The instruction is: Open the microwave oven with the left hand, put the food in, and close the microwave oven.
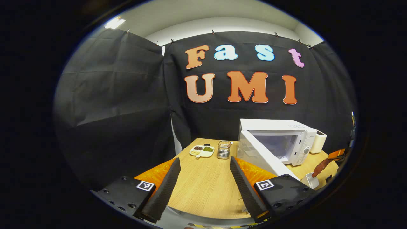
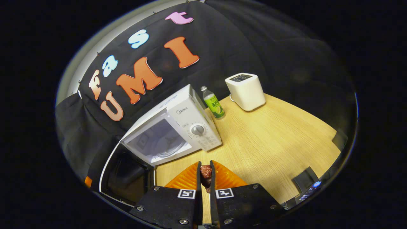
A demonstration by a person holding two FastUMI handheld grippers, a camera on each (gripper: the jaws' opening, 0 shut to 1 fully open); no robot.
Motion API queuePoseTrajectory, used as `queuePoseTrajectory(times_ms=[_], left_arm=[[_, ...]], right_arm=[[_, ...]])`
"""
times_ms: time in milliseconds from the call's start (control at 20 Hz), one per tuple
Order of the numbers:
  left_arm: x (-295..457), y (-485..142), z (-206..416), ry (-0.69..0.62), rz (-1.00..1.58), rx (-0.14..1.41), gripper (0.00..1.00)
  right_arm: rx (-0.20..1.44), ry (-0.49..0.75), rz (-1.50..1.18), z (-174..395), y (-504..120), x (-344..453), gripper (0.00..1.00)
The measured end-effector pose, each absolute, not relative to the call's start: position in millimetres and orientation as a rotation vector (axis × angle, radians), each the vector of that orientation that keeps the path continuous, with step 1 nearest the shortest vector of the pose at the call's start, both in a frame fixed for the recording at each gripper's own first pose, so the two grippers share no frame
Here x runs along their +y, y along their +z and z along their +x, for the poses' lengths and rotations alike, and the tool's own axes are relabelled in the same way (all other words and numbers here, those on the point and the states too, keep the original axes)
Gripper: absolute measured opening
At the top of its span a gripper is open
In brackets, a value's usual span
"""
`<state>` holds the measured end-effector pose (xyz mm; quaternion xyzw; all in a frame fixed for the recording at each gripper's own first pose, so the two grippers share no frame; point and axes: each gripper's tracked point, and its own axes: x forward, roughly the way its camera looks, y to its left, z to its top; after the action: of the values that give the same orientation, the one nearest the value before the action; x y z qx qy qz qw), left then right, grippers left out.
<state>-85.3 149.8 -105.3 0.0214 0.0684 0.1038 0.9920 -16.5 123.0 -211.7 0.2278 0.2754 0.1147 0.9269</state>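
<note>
Item: white box-shaped microwave oven (image 1: 286, 140), standing toward the far right of the pale wooden desk (image 1: 203, 187), its door (image 1: 260, 157) swung open and the cavity exposed.

Item: left hand-held gripper (image 1: 203, 178), fingers spread wide, holding nothing, hovering above the near edge of the desk.

Item: right hand-held gripper (image 2: 205, 178), fingers closed nearly together on a dark reddish-brown chunk of food (image 2: 206, 173), held in front of the oven's control panel, not yet inside the cavity.

Also on the desk: a white divided dish of beans (image 1: 202, 150) and a small wire holder (image 1: 224, 149) near the far edge; a cream toaster (image 2: 245, 91) and a green-labelled clear bottle (image 2: 213, 105) beside the oven.

Risks, as judged: the food looked small and narrowly pinched, so a tilt could drop it short of the cavity; a careless approach could knock the open door or catch the cavity frame.
</note>
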Motion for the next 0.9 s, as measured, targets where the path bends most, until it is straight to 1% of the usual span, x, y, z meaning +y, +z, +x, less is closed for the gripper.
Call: queuePoseTrajectory(times_ms=[150,300,350,400,650,700,750,800,850,900], left_arm=[[153,-100,-85,0.213,0.063,0.131,0.96],[158,-91,-83,0.219,0.076,0.115,0.96],[161,-89,-83,0.228,0.088,0.111,0.99],[163,-90,-83,0.234,0.098,0.112,0.96],[174,-88,-87,0.26,0.082,0.117,0.96],[176,-88,-86,0.263,0.067,0.118,0.96],[180,-89,-86,0.268,0.059,0.12,1.0],[184,-89,-86,0.274,0.058,0.124,1.0],[188,-88,-87,0.28,0.06,0.127,0.96],[193,-86,-87,0.285,0.063,0.129,0.98]], right_arm=[[0.505,0.308,0.484,-2,-177,151,0.09],[0.471,0.381,0.519,11,-156,186,0.09],[0.457,0.402,0.531,17,-150,199,0.09],[0.453,0.421,0.539,22,-148,212,0.09],[0.464,0.493,0.602,43,-151,276,0.08],[0.468,0.499,0.615,46,-154,286,0.09],[0.471,0.499,0.629,51,-157,296,0.08],[0.475,0.499,0.643,56,-161,305,0.08],[0.481,0.495,0.659,60,-165,314,0.08],[0.487,0.488,0.679,65,-169,322,0.08]])
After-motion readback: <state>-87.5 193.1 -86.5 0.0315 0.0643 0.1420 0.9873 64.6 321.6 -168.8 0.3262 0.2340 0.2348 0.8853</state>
